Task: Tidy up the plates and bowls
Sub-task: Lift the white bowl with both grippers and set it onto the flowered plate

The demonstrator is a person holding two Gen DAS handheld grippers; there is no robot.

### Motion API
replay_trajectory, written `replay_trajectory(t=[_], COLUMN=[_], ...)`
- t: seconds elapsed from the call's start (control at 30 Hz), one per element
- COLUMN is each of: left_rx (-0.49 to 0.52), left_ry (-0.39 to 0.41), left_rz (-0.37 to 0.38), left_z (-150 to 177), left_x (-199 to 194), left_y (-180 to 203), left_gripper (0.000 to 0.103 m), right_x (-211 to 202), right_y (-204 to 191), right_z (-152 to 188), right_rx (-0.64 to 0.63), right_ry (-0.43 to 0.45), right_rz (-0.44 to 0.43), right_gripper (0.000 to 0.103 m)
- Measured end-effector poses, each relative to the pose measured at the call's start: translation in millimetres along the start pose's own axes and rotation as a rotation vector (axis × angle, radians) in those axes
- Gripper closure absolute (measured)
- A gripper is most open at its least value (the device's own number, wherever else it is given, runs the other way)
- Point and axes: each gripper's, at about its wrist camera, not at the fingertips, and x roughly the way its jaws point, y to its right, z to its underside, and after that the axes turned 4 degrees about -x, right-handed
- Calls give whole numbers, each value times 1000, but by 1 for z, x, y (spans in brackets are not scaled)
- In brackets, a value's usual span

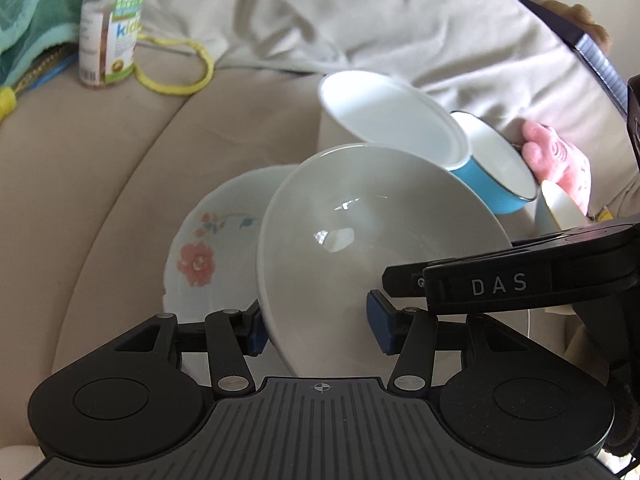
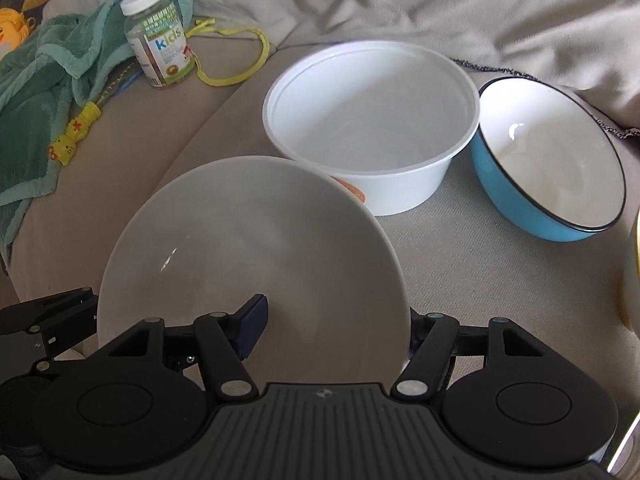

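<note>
A grey-white bowl (image 1: 360,240) (image 2: 248,256) is held tilted above the beige couch. My left gripper (image 1: 316,328) has its jaws apart around the bowl's left rim. My right gripper (image 2: 332,332) has one finger inside the bowl and one outside its right rim; the right gripper also shows in the left wrist view (image 1: 404,280). A floral plate (image 1: 208,256) lies under the bowl. Behind stand a white plastic tub (image 2: 372,120) (image 1: 384,120) and a blue enamel bowl (image 2: 548,160) (image 1: 496,168).
A vitamin bottle (image 2: 156,36) (image 1: 110,28), a green towel (image 2: 44,92) and a yellow strap (image 2: 240,68) lie at the far left. A crumpled beige blanket (image 2: 440,4) covers the back. A pink plush toy (image 1: 560,160) sits at the right. A yellow-rimmed dish edge (image 2: 632,272) is at the far right.
</note>
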Motion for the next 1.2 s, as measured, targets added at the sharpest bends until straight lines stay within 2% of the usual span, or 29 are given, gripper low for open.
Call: replay_trajectory(t=[0.2,0.3,0.47,0.53,0.6,0.67,0.73,0.77,0.87,1.1,1.2], left_rx=[-53,-56,-72,-64,-60,-66,-73,-87,-121,-93,-100], left_ry=[-31,-29,-61,-40,18,74,89,81,69,65,0], left_rz=[18,14,91,107,120,103,31,6,12,-11,12], left_z=[-3,-5,-10,-12,-15,-19,-24,-25,-30,-39,-40], left_x=[12,14,10,0,-16,-26,-26,-22,-14,-9,5], left_y=[-24,-31,-50,-57,-62,-68,-72,-75,-79,-77,-80], left_gripper=[51,52,55,57,57,57,57,48,45,46,50], right_x=[12,14,13,10,7,5,7,10,17,17,18], right_y=[-6,-9,-9,-6,0,9,18,23,32,35,33], right_z=[-10,-12,-9,-3,5,16,27,32,42,50,51], right_rx=[-10,-23,-39,-28,1,50,109,139,211,265,270], right_ry=[-17,5,45,68,94,122,137,144,161,193,190], right_rz=[2,16,16,4,-19,-48,-80,-97,-143,-238,-271], right_gripper=[39,39,39,39,39,38,37,37,35,33,33])
